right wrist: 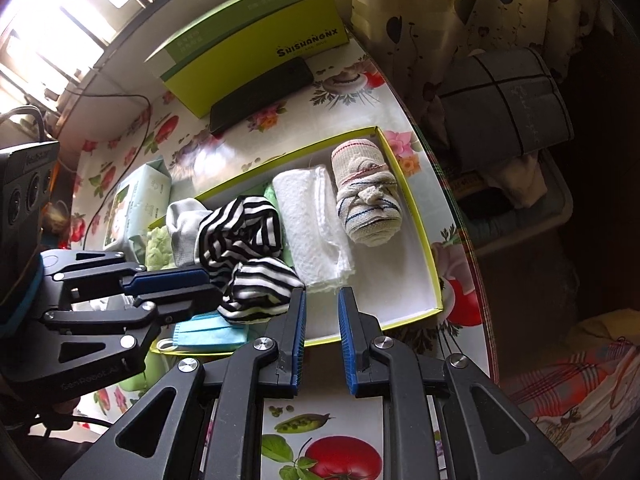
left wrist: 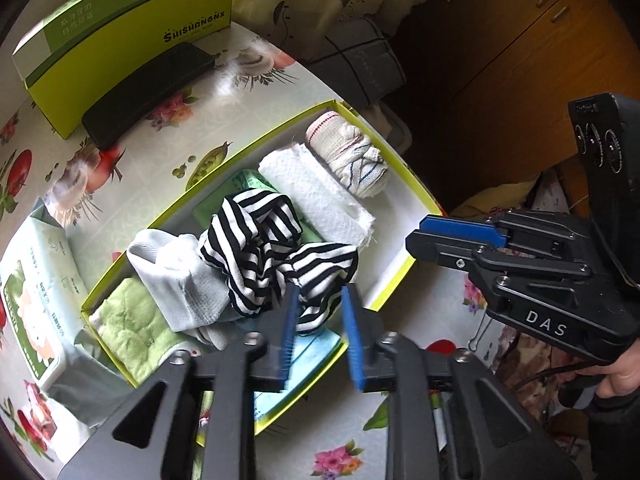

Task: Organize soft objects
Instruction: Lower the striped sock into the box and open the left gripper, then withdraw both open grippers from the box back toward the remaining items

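Note:
A shallow yellow-green box (left wrist: 394,288) lies on the flowered table. In it are a black-and-white striped cloth (left wrist: 260,248), a grey-white sock (left wrist: 172,272), a green towel (left wrist: 132,320), a folded white towel (left wrist: 316,192), a rolled cream cloth (left wrist: 348,156) and a blue face mask (right wrist: 208,332). My left gripper (left wrist: 320,324) hangs open over the box's near edge; the striped cloth's loose end lies under the gap, untouched by the pads. My right gripper (right wrist: 322,336) is shut and empty, just outside the box's front wall (right wrist: 424,240). Each gripper shows side-on in the other's view.
A tissue pack (left wrist: 36,300) lies left of the box. Behind stand an upright green carton (left wrist: 132,40) and a black phone (left wrist: 148,92). The table edge runs close to the box's right end; a grey checked bag (left wrist: 360,64) sits beyond it. A hand (left wrist: 616,376) grips the right tool.

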The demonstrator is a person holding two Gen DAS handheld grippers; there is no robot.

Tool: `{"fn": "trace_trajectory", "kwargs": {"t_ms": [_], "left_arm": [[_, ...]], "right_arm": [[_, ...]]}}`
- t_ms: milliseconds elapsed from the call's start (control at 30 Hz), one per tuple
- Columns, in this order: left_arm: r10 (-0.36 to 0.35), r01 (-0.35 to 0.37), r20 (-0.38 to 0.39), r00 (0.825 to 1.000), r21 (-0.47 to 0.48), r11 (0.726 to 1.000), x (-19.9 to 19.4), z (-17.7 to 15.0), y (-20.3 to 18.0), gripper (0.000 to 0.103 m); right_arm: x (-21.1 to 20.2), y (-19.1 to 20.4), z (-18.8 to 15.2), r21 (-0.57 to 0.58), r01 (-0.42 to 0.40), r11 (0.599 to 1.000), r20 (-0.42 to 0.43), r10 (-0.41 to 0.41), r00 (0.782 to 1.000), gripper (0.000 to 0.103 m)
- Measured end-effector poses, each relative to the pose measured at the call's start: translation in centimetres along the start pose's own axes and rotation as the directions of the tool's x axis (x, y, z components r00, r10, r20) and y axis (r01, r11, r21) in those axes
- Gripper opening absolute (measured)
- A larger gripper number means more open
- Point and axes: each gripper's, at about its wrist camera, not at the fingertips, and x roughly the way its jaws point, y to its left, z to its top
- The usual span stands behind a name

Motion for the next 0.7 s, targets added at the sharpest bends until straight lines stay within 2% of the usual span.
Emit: {"fn": "trace_trajectory", "kwargs": {"t_ms": [367,433,500,700], "left_arm": [[0.013,-0.010,0.045,0.999,-0.076,0.997,-2.9,-1.0,1.6,0.035],[0.018,-0.013,0.055,0.998,-0.090,0.996,-3.4,-1.1,1.9,0.035],[0.028,-0.021,0.067,0.997,-0.100,0.995,-4.0,-1.3,2.1,0.035],[0.065,-0.053,0.107,0.992,-0.109,0.993,-5.9,-1.9,2.7,0.035]], "right_arm": [[-0.4,2.1,0.5,-0.042,-0.019,0.999,0.011,0.019,1.000,0.017],[-0.5,2.7,0.6,-0.054,-0.018,0.998,0.011,0.018,1.000,0.021],[-0.7,3.3,0.6,-0.067,-0.018,0.998,0.014,0.019,1.000,0.032],[-1.4,5.5,0.8,-0.110,-0.018,0.994,0.024,0.021,1.000,0.040]]}}
